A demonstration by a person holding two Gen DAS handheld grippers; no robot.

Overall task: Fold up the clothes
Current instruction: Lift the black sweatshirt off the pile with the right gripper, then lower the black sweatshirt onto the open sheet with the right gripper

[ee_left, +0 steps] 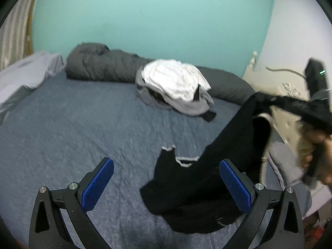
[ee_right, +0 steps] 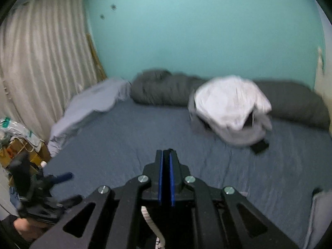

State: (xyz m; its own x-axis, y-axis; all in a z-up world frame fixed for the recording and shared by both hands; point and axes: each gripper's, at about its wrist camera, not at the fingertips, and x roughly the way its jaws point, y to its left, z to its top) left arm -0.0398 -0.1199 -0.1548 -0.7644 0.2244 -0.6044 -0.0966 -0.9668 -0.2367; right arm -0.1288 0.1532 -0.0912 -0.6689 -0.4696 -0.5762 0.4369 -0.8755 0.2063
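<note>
Fingers of the left gripper (ee_left: 166, 184) stand wide apart above the bed (ee_left: 83, 124), nothing between them; the right gripper (ee_right: 166, 178) has its fingers pressed together on a black top (ee_left: 197, 186); the top hangs from the right, its lower part lying on the bed just ahead of the left gripper; a pile of clothes (ee_left: 176, 87) sits farther back against a grey duvet (ee_left: 99, 64).

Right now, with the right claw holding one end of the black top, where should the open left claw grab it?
Take the free white-trimmed shoulder strap of the black top, which lies flat on the bed just ahead of the left claw. Come from the near side, low over the sheet. The right claw lifts the other end, so the strap is the slack corner.
</note>
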